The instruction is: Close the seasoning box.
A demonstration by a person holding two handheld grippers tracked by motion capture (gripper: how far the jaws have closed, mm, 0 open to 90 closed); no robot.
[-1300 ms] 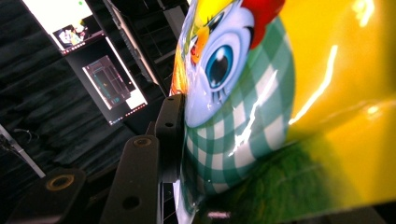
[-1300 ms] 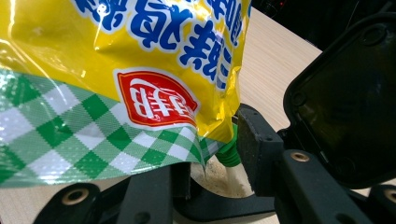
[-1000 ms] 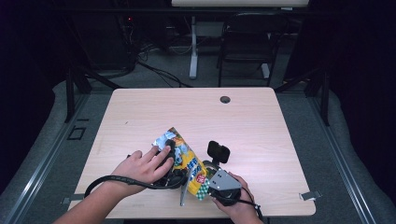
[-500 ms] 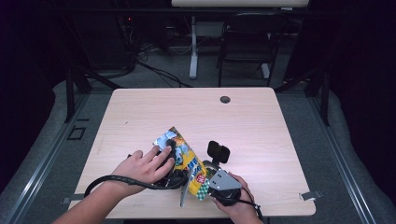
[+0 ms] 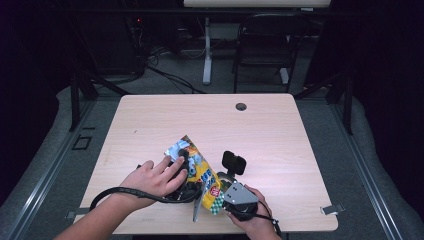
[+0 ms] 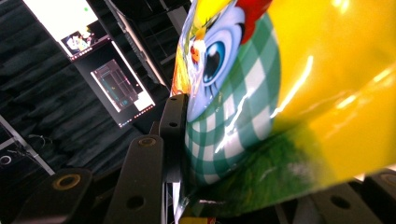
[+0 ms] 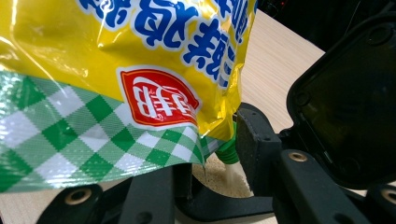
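Nothing has shifted since a second ago — both hands and the glossy yellow snack bag with green-checked ends [image 5: 202,172] sit where they were, near the front edge of the pale wooden table [image 5: 280,130]. Gripped by the left hand [image 5: 152,177], the left gripper [image 6: 180,140] has its jaws about half apart, one pad flat against the bag's checked end, which fills the gap. Its jaws likewise half apart, the right gripper [image 7: 215,158] has the bag's other checked edge between them — whether the pads pinch it, I cannot tell.
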